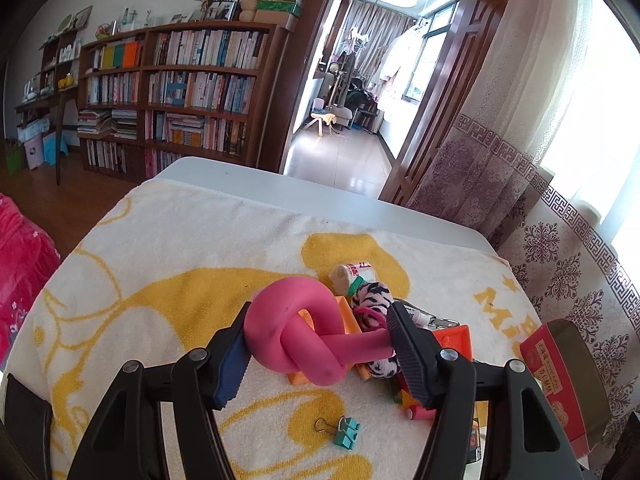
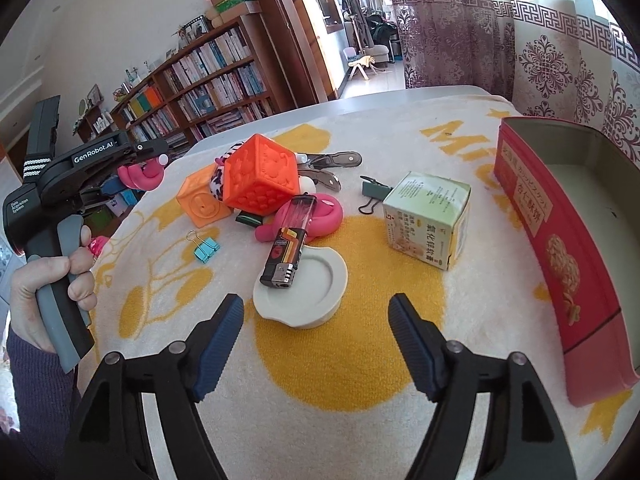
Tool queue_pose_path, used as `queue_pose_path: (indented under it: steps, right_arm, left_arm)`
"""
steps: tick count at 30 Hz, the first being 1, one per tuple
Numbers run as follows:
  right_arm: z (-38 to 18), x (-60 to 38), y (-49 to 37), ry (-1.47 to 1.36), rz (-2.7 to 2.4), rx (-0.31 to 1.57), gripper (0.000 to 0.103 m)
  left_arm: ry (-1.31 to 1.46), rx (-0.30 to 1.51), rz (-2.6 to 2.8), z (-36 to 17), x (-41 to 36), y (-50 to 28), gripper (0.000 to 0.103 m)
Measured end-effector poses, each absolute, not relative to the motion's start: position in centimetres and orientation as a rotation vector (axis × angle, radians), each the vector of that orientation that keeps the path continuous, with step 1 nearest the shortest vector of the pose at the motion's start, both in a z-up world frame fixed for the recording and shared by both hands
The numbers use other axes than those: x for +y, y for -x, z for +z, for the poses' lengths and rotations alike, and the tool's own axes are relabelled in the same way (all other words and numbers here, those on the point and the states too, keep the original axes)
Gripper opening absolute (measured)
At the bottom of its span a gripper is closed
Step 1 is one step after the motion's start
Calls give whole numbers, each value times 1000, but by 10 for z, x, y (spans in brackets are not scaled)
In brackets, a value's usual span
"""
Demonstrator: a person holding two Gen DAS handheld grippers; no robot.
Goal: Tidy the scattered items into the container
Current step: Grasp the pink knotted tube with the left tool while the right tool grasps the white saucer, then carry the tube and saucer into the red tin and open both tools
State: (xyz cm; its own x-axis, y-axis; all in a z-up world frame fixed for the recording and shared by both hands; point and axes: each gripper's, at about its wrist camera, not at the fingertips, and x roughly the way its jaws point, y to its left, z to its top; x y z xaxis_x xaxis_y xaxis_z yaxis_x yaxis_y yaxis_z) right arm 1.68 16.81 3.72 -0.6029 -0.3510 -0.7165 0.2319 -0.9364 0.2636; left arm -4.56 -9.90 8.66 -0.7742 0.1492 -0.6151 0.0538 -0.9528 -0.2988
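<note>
**Knot in the left tongs, a long carry to the tin**

I have the pink knot [image 1: 298, 332] clamped in the left tongs [image 1: 316, 344], lifted clear of the towel [image 1: 160, 240], with the pile of blocks and the striped plush [image 1: 374, 296] just beyond it. One pad presses the knot's loop and the other its loose tail, so the hold looks off-centre to me. If I swing fast, the soft foam could squirm out and drop back into the pile.

The red tin [image 2: 560, 216] stands open at the far right of the towel, well apart from the knot. On the way there I judge the dangling tail could catch the orange cube [image 2: 262, 178] or the green box [image 2: 426, 220] beside the tin, and tip either over.

My right tongs [image 2: 316, 340] hang wide open and empty, above the towel just short of the white lid [image 2: 316, 300], on which a lighter [image 2: 288, 248] rests. If both hands head for the tin together they may collide. The lighter could also roll off if I nudge the lid.
</note>
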Motion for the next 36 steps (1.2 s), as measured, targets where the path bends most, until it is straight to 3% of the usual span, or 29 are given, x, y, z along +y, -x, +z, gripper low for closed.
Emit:
queue_pose_path:
  steps: [12, 14, 20, 21, 36]
  right_arm:
    - [12, 118, 22, -1333, -2517, 93, 79]
    - [10, 120, 23, -1340, -2526, 89, 69]
    - [29, 139, -1, -1238, -2491, -24, 70]
    - [32, 142, -7, -1223, -2487, -36, 64]
    - [62, 190, -51, -1074, -2595, -127, 64]
  left_arm:
    - [1059, -466, 2840, 82, -93, 42, 67]
    - [1064, -458, 2836, 81, -92, 41, 67]
    - [1066, -427, 2825, 81, -83, 40, 67]
    - [1065, -419, 2823, 82, -81, 39, 67]
    - [1035, -305, 2760, 91, -26, 18, 67]
